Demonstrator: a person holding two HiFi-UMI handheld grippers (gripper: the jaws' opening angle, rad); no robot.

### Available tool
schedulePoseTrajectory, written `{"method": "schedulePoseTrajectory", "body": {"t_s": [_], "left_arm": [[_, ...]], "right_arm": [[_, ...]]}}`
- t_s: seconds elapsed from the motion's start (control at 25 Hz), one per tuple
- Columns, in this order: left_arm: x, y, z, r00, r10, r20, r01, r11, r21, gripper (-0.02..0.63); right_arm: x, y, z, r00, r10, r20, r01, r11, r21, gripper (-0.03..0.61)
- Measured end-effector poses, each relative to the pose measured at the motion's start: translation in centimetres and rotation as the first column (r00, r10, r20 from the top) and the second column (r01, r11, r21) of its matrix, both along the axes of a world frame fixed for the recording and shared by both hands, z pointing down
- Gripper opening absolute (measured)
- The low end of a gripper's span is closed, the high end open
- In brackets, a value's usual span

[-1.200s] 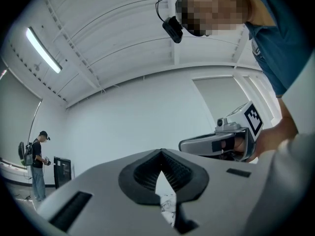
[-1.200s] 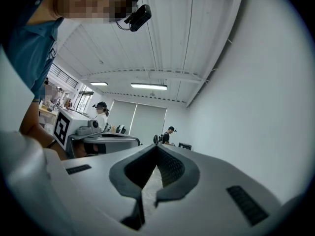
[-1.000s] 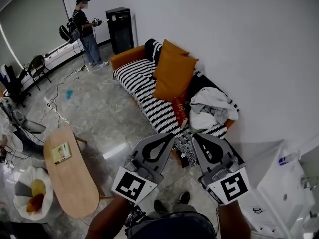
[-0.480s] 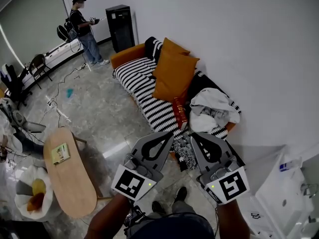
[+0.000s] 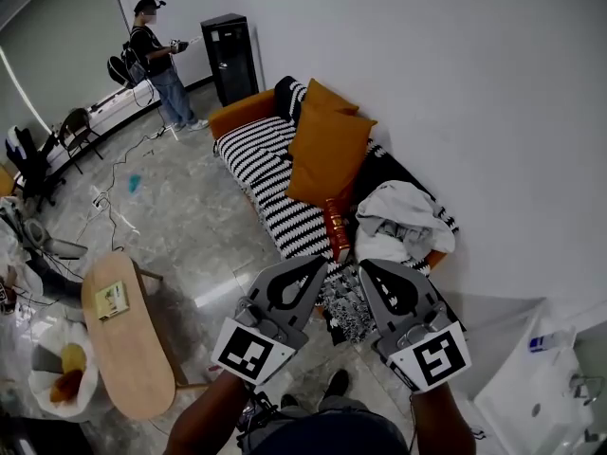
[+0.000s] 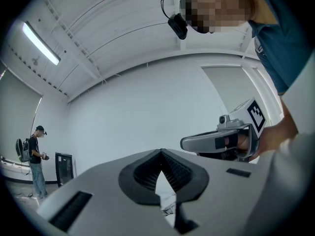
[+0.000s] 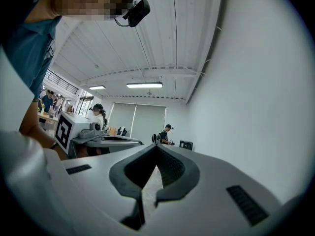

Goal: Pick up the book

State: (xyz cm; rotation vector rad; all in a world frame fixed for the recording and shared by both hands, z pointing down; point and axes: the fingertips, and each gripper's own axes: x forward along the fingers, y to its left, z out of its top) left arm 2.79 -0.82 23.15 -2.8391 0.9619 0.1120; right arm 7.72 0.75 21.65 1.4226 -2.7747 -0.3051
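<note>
Left gripper [image 5: 318, 263]: smooth grey tongs pressed together with nothing between them, held out level, probably because the reach is not finished.
Right gripper [image 5: 368, 265]: also pressed shut and empty, beside the left one and aimed the same way; both would need to spread before a grasp.
Book [image 5: 337, 226]: red, slim and stiff-looking, it stands on edge at the sofa's front edge near its near end. It lies beyond both tips, untouched.
White clothes [image 5: 403, 216]: a soft crumpled heap on the near end, just beside the book and perhaps propping it.
Striped cover [image 5: 256, 154]: black-and-white fabric along the seat.
Cushions [image 5: 327, 150]: two plump orange squares leaning on the back edge.
Sofa [image 5: 237, 114]: orange, set against the white wall.
Wooden table [image 5: 142, 368]: oval, well apart from the sofa.
</note>
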Motion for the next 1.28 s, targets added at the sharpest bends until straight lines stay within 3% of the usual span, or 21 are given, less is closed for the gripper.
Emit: {"method": "schedulePoseTrajectory", "body": {"t_s": [0.44, 0.84, 1.28], "left_arm": [[2.2, -2.7, 1.2, 1.000, -0.029, 0.009, 0.029, 0.999, -0.015, 0.003], [0.8, -7.4, 2.0, 1.000, 0.019, 0.015, -0.018, 0.999, -0.044, 0.003], [-3.1, -12.0, 2.2, 0.997, 0.083, -0.004, -0.083, 0.996, -0.040, 0.003]], "right_arm": [[2.0, -2.9, 1.1, 0.999, -0.032, 0.021, 0.032, 0.999, -0.017, 0.012], [1.0, -7.5, 2.3, 1.000, 0.022, 0.011, -0.021, 0.999, -0.049, 0.012], [-3.0, -12.2, 2.5, 0.997, 0.082, -0.001, -0.082, 0.996, -0.046, 0.012]]}}
